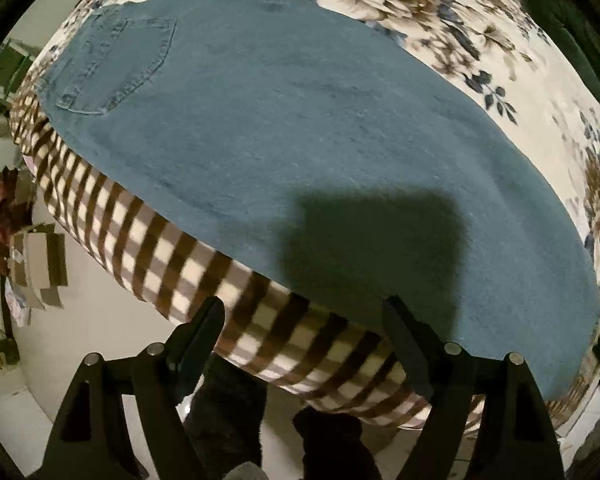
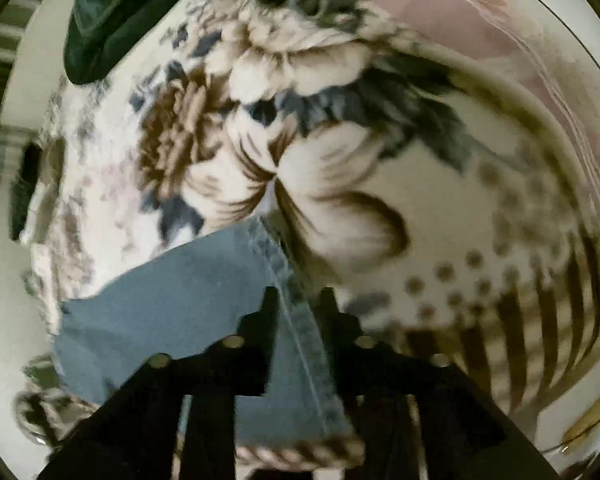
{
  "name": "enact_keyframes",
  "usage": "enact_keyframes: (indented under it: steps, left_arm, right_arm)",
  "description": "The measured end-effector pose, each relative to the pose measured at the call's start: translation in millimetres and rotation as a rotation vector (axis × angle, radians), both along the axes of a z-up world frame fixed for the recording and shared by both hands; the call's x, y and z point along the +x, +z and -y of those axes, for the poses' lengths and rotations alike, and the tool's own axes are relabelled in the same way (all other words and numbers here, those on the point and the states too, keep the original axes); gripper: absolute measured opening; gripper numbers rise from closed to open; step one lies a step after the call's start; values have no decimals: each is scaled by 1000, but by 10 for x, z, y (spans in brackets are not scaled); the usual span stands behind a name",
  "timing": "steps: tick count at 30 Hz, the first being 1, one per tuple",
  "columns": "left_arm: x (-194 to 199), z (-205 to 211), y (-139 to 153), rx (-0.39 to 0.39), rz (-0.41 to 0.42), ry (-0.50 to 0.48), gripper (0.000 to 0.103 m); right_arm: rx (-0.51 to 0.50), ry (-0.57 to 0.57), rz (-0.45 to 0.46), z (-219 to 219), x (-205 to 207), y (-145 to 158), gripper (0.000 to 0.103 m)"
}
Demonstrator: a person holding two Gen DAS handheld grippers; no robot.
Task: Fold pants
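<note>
jeans (image 1: 300,128) lie flat on the floral bedspread (image 1: 500,60) at the bed edge | left gripper (image 1: 304,320) spread, empty | right gripper (image 2: 298,304) pinches hem seam | denim heavy, limp; grip thick hems

floral bedspread (image 1: 440,28) with checkered border (image 1: 148,248); dark green cloth (image 2: 100,36) on top.
</note>
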State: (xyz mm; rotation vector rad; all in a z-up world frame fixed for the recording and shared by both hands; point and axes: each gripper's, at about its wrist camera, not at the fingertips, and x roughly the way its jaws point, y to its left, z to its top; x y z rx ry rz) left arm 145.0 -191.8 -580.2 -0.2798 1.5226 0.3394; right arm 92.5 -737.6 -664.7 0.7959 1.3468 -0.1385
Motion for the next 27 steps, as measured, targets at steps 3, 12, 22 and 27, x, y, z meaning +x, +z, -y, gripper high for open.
enact_keyframes:
  steps: [3,12,22,27]
  left_arm:
    - [81,222,-25,-36,24,-12,80]
    - [284,650,-540,-71,21,-60,82]
    - [361,734,-868,-132,52,-113,103]
    - [404,881,-920,-119,32,-116,103]
  right_arm:
    - [102,-127,29,30,-436,48,54]
    - [436,-336,107,-559,-1028,-867,57]
    - [472,-421,311,-711,-768,-870,57]
    - [351,-399,224,-807,-549,-823,16]
